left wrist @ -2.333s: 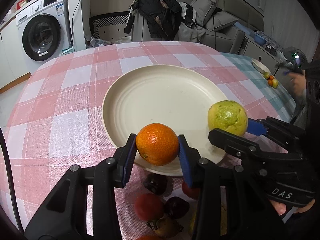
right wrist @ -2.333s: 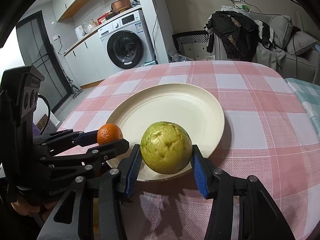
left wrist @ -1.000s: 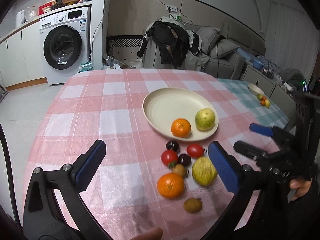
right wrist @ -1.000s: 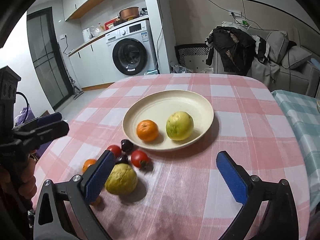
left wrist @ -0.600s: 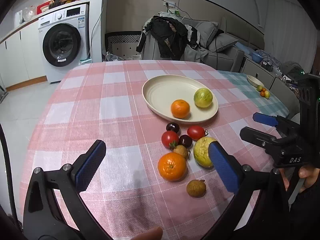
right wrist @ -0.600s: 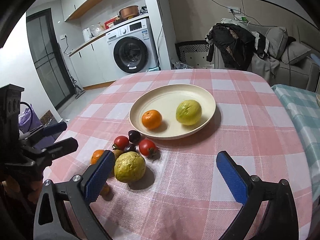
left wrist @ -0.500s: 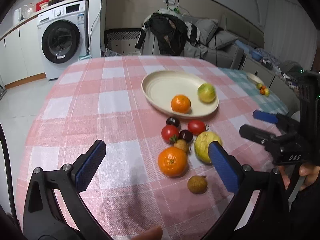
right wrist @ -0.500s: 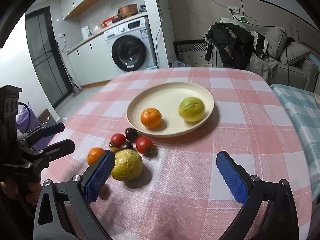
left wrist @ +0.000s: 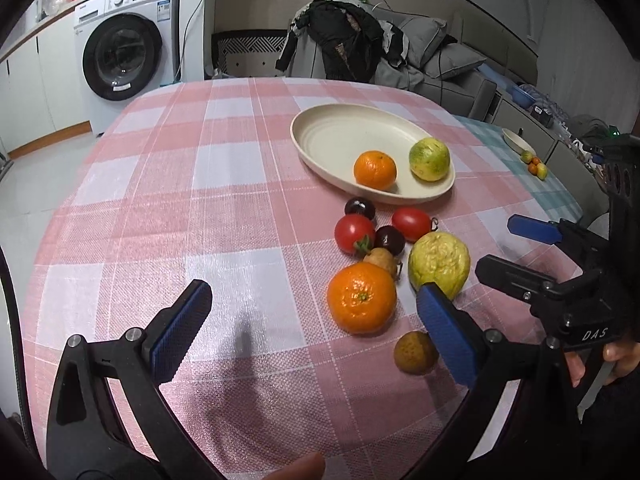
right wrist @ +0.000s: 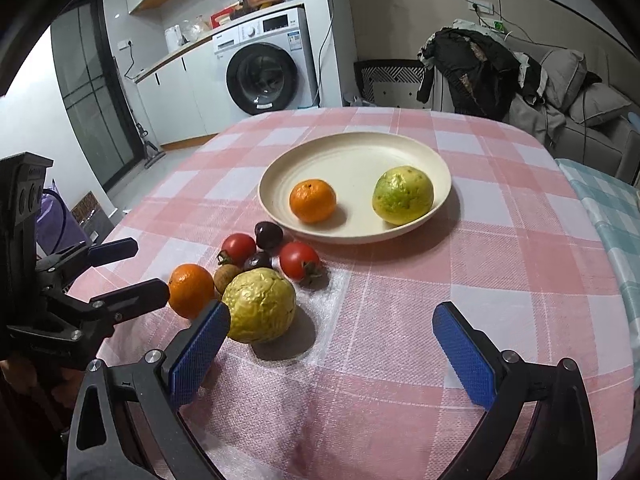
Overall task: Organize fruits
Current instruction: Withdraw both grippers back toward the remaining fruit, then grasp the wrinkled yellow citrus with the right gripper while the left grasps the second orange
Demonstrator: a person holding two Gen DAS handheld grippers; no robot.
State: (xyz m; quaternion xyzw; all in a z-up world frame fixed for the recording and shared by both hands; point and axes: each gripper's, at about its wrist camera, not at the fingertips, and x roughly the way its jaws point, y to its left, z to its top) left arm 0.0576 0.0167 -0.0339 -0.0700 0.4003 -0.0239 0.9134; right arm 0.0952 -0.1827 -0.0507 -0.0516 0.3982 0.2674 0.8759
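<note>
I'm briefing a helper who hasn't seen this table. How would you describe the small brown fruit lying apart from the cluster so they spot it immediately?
Start at the cream plate on the pink checked tablecloth, then come toward the camera past the loose fruit. Just beyond the big orange lies the small brown fruit, beside the left hand-held gripper. It is the only one lying apart from the cluster, rough-skinned and dull brown.

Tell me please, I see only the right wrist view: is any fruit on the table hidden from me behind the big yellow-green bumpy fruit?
Observer: Yes. The left wrist view shows a small brown round fruit on the pink checked tablecloth. It lies nearer than the loose orange mandarin, close by the left gripper.
Operator: Is there another dish besides the cream round plate?
Observer: Yes. A small pale dish stands on the teal checked cloth at the far right, with a few small fruits beside it.
</note>
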